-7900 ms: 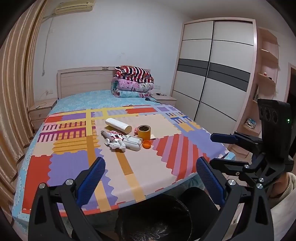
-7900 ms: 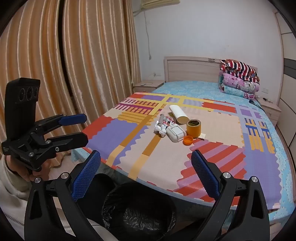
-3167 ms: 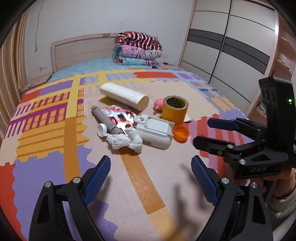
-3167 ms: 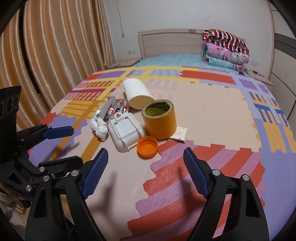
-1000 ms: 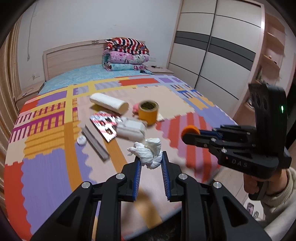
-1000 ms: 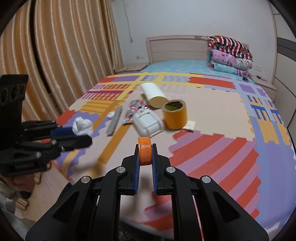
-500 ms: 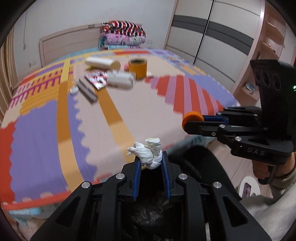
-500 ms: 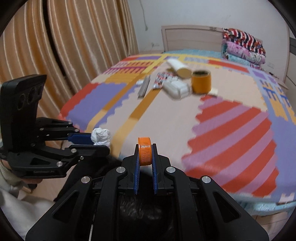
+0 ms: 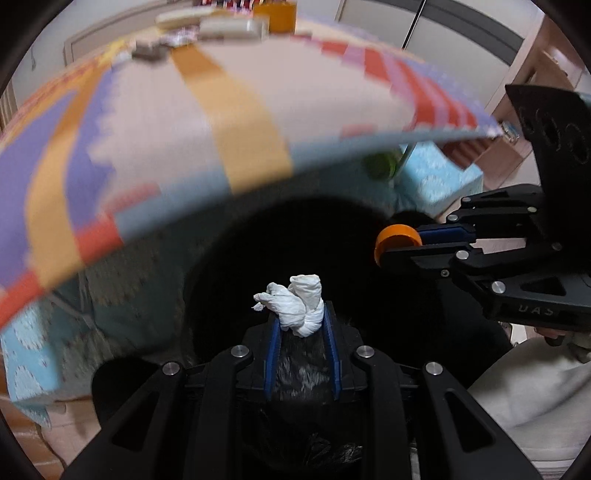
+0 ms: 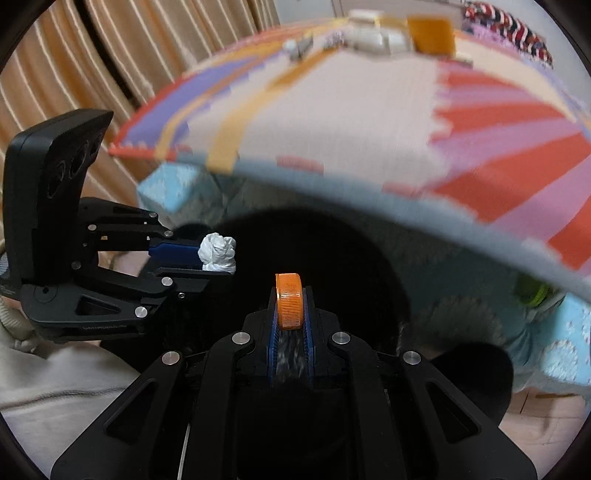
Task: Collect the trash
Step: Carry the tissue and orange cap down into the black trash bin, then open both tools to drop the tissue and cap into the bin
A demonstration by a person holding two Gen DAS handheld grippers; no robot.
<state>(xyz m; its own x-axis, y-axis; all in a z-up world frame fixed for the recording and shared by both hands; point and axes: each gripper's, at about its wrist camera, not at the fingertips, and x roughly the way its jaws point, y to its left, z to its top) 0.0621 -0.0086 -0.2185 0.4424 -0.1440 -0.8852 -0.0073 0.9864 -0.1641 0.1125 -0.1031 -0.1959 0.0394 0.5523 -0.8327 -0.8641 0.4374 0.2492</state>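
The bed [image 9: 155, 110] fills the upper half of both views, its patchwork cover blurred, and along the top edge of each frame a cluster of litter is waiting on it: an orange tape roll [image 10: 430, 35], a white box-like item [image 10: 376, 37] and some smaller scraps too smeared to name. So by my reckoning the job is only partly done; two pieces are on their way out and the rest lies well apart from the hands, far up the bed. Below the bed's edge, in the middle of each frame, gapes the black-lined bin [image 9: 258, 258], and both tools hang over its mouth. The left gripper [image 9: 301, 325], bottom centre of its own view, is pinched narrow around a crumpled white tissue [image 9: 295, 308], which pokes up past the blue pads. The right gripper [image 10: 291, 321] is likewise squeezed tight, gripping an orange bottle cap [image 10: 289, 301] on edge between its pads. Each tool shows in the other's view, pointing inward at mid-height, tips near one another above the bin. Neither piece has been let go yet.
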